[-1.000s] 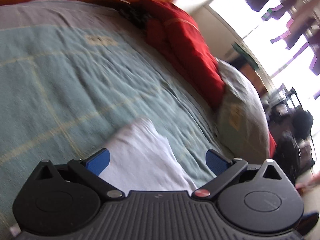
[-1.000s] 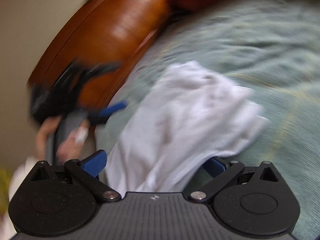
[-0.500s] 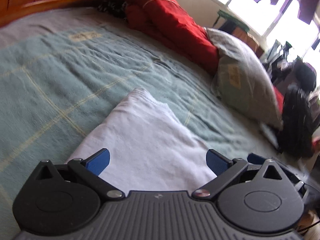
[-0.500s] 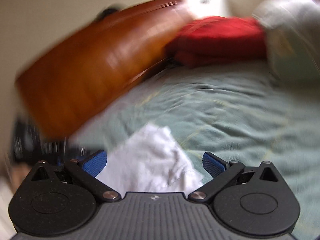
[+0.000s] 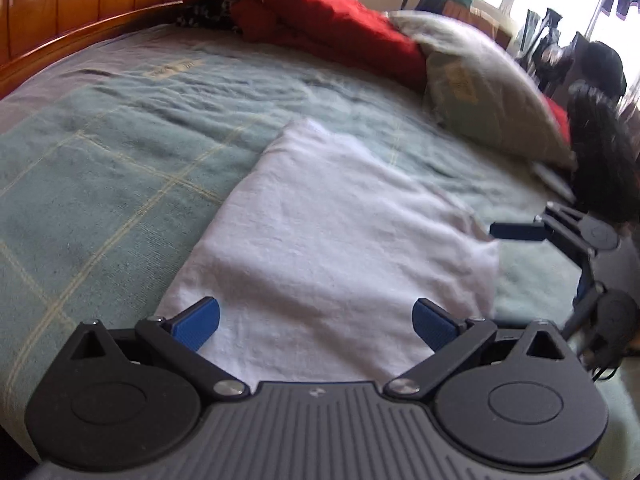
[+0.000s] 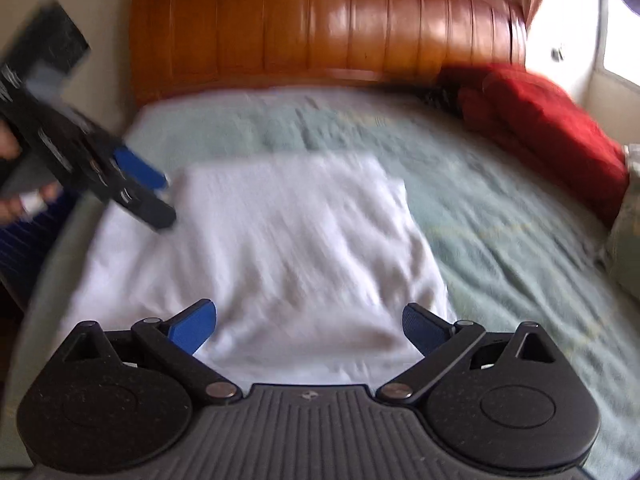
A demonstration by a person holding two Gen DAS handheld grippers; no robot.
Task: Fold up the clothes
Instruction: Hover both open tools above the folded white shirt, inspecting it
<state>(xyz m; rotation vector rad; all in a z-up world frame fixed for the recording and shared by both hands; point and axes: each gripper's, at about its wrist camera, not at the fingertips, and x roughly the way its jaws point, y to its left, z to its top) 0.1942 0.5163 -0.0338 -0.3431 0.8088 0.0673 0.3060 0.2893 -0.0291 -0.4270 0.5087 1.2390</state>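
A white garment lies flat on the bed as a folded rectangle, also in the right wrist view as the white garment. My left gripper hovers open over its near edge with nothing between the fingers. My right gripper is open too, above the garment's other near edge, holding nothing. In the left wrist view the right gripper sits just off the garment's right corner. The left gripper appears blurred at the garment's left corner, held by a hand.
The garment rests on a green checked blanket. A red quilt and a grey pillow lie along the far side. A wooden headboard stands behind. Dark clutter sits off the bed's right edge.
The garment went from a rumpled heap to a flat folded rectangle. Both grippers have drawn back and swung round, so more of the garment shows between their open fingers.
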